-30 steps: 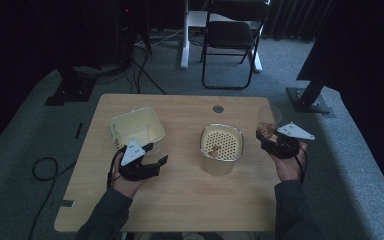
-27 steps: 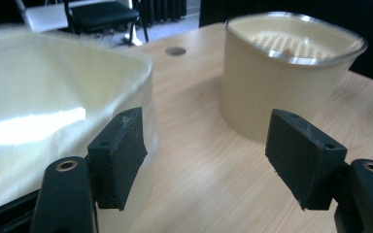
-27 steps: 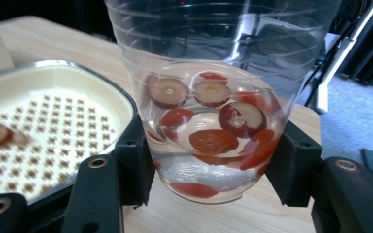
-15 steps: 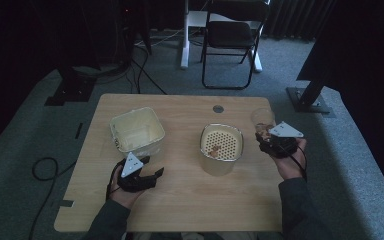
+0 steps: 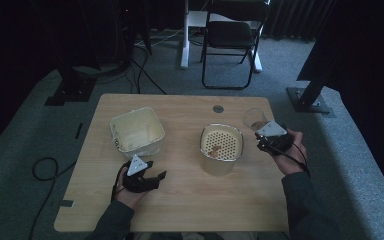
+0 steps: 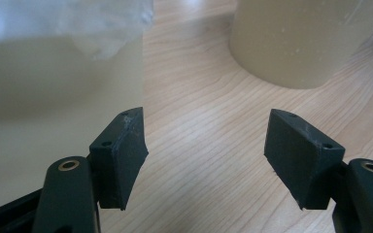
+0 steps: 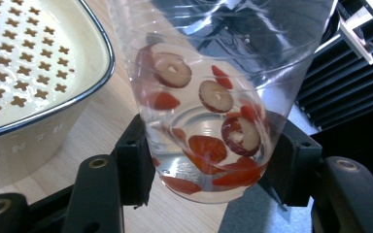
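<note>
My right gripper (image 7: 209,160) is shut on a clear plastic cup (image 7: 209,107) that holds red and brown dried fruit slices; the same cup (image 5: 255,119) is held at the table's right edge, beside a cream strainer pot (image 5: 222,146) with a perforated insert (image 7: 24,58). Low over the table's front left, my left gripper (image 5: 155,175) is open with nothing between its pads (image 6: 121,155). It points between the square cream tub (image 6: 53,97) on its left and the strainer pot (image 6: 301,39) farther off.
The square tub (image 5: 137,131) stands at the table's left middle. A round cable hole (image 5: 218,108) sits near the table's far edge. Behind the table are a folding chair (image 5: 230,37), stand bases and floor cables (image 5: 45,167).
My left gripper has come down and toward the table's near edge, away from the square tub. My right gripper has shifted slightly with the cup still held.
</note>
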The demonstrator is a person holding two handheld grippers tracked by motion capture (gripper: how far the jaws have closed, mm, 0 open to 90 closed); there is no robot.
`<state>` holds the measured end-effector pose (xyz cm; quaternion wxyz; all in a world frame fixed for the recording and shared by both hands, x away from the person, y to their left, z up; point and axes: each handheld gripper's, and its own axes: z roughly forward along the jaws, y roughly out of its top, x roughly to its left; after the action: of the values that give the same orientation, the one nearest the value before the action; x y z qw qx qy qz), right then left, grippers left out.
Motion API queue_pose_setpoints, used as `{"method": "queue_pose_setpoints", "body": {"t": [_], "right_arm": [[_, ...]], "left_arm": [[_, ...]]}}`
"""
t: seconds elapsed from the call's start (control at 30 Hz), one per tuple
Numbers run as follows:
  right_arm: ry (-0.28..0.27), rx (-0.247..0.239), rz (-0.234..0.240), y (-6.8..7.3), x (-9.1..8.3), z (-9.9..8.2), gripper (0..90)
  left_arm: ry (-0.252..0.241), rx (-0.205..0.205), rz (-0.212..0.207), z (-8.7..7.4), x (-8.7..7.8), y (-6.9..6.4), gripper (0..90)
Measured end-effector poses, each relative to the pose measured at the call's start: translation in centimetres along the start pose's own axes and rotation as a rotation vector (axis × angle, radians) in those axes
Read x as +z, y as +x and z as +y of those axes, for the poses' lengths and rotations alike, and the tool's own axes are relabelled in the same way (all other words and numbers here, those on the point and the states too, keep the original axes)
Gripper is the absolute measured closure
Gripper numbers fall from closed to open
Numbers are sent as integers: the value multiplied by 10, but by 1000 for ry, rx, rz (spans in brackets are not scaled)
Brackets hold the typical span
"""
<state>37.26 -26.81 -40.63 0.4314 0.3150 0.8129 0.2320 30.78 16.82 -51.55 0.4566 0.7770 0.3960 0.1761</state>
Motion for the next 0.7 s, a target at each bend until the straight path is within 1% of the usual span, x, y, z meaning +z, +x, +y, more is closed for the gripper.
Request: {"method": "queue_pose_setpoints", "body": {"t": [0.07, 0.13, 0.33, 0.43, 0.53, 0.7], "right_arm": [[3, -18, -3, 1, 0, 3, 429], [17, -66, -24, 4, -1, 7, 429], [47, -180, -61, 10, -1, 15, 429], [56, -209, -73, 12, -1, 18, 430], [73, -254, -88, 12, 0, 20, 430], [92, -298, -102, 13, 2, 23, 430]], "left_arm": [[10, 0, 3, -2, 2, 1, 316], [15, 0, 6, -3, 3, 2, 316], [13, -9, 8, -4, 4, 3, 316], [14, -9, 8, -4, 4, 3, 316], [13, -9, 8, -4, 4, 3, 316], [14, -11, 8, -5, 5, 3, 316]]}}
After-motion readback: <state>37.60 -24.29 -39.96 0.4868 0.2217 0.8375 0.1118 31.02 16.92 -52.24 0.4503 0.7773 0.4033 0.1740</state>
